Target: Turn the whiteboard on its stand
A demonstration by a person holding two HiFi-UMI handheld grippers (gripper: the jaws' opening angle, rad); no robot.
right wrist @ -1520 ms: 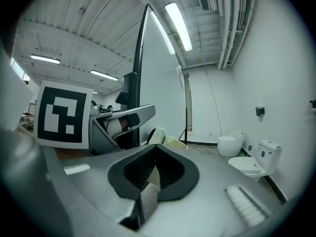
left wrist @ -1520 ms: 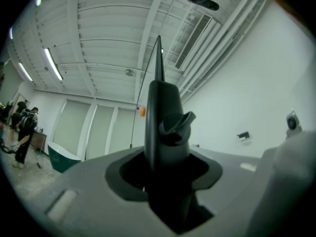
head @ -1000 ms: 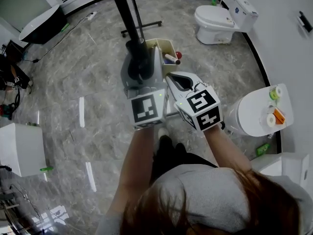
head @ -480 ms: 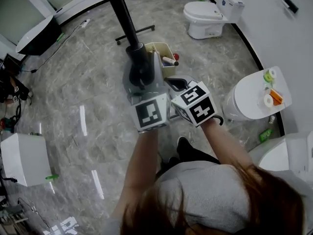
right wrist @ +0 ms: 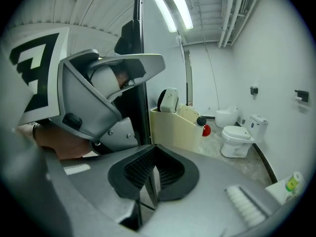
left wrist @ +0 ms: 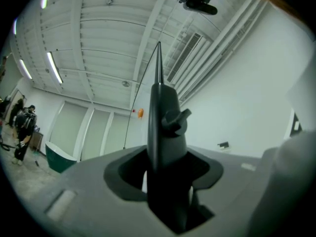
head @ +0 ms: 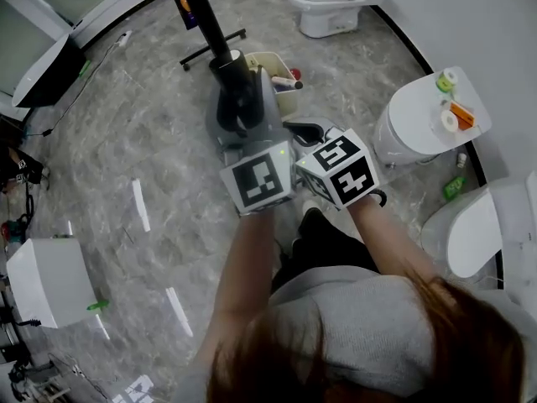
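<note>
left gripper (head: 241, 117) jaws clamped round black stand pole (left wrist: 165, 132), right gripper (head: 312, 133) just beside the pole, jaws pinched on whiteboard (right wrist: 150, 182) thin edge, both forearms stretched forward

The stand's black pole (head: 204, 15) slants up past its barred foot (head: 237, 34) on the floor. Its thicker collar, which carries a clamp knob (left wrist: 177, 118), sits in the left gripper (left wrist: 165, 181), whose jaws are closed round it. The whiteboard (right wrist: 140, 58) shows edge-on only (a thin, dark, upright strip), its lower part nipped between the pads of the right gripper (right wrist: 150, 179).
</note>
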